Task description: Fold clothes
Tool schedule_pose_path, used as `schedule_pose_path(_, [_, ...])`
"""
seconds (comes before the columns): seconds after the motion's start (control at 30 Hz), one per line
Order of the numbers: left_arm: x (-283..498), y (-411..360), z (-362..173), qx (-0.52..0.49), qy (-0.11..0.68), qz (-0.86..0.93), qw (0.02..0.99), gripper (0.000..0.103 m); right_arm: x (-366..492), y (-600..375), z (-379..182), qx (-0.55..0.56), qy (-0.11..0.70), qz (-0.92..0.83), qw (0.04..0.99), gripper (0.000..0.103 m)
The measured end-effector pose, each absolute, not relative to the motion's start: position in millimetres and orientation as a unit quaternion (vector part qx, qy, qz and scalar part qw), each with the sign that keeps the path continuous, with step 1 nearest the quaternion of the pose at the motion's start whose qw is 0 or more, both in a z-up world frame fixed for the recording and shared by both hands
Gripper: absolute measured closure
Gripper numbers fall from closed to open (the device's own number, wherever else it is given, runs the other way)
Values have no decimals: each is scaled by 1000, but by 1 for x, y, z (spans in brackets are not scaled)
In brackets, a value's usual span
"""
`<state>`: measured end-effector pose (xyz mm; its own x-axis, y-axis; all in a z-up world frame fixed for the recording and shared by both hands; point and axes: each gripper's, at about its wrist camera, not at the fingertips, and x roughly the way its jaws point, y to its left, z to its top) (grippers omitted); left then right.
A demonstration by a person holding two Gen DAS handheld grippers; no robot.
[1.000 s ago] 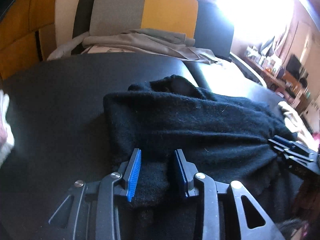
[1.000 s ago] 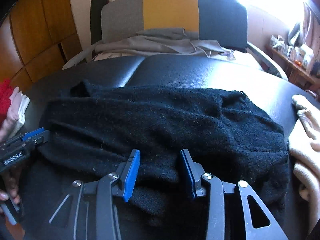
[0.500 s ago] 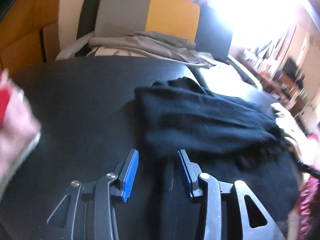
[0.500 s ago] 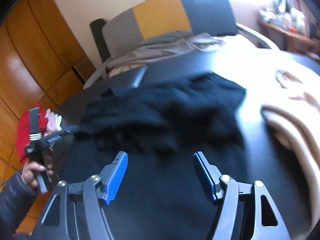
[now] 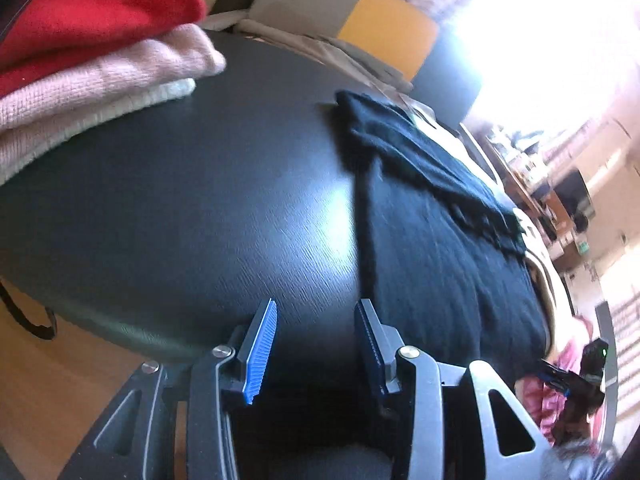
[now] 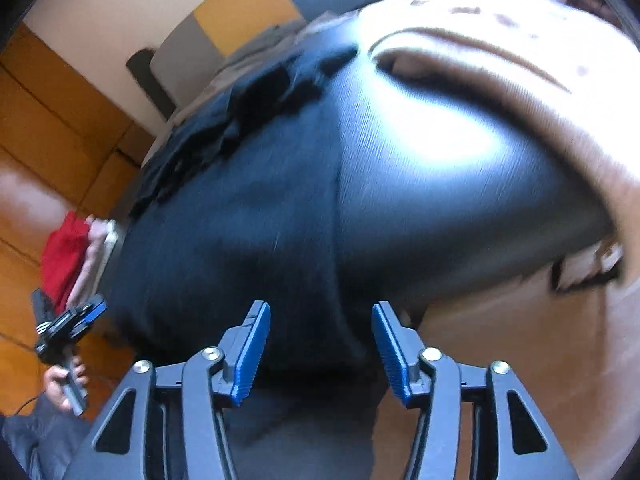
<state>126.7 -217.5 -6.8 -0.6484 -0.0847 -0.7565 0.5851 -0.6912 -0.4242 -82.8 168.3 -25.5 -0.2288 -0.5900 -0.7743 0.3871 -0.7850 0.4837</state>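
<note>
While a black knit sweater lies flat on the dark padded table with its far end folded over, the left gripper and right gripper hover at its near edge, jaws parted and empty. Folded red, pink and cream knitwear is stacked at the table's left end; a beige garment appears to await folding.

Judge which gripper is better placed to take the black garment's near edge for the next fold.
Right, probably. The right gripper is open with the black garment lying directly past its jaws. The left gripper, also open, faces mostly bare black table; the garment lies off to its right.
</note>
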Motion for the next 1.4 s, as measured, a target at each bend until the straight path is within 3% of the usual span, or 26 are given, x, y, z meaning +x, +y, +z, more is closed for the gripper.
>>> schedule_pose_path(0.3, [114, -184, -15, 406, 328, -844, 124, 55, -89, 166, -54, 547, -114, -760, 331, 46])
schedule_pose_path(0.7, [110, -163, -19, 423, 289, -850, 122, 52, -99, 128, -66, 584, -86, -723, 360, 43])
schedule_pose_path(0.83, [100, -149, -27, 448, 270, -845, 112, 52, -93, 124, -53, 568, -56, -744, 346, 66])
schedule_pose_path(0.9, [94, -147, -35, 465, 274, -835, 112, 52, -91, 120, -51, 565, -43, -747, 347, 73])
schedule_pose_path(0.97, [88, -148, -44, 483, 285, -820, 111, 52, -92, 117, -55, 568, -44, -744, 348, 70])
schedule_pose_path(1.07, [77, -148, -59, 518, 296, -796, 105, 65, -93, 116, -55, 567, -41, -747, 345, 70])
schedule_pose_path(1.13, [73, -149, -64, 524, 300, -791, 101, 84, -92, 113, -54, 564, -30, -752, 341, 73])
schedule_pose_path(1.2, [72, -151, -64, 521, 304, -792, 93, 95, -90, 113, -52, 563, -31, -751, 344, 83])
schedule_pose_path(1.23, [72, -152, -62, 519, 304, -795, 85, 97, -89, 113, -50, 563, -34, -749, 348, 88])
schedule_pose_path(1.4, [87, -156, -36, 470, 330, -818, 10, 98, -84, 114, -35, 560, -61, -731, 386, 90])
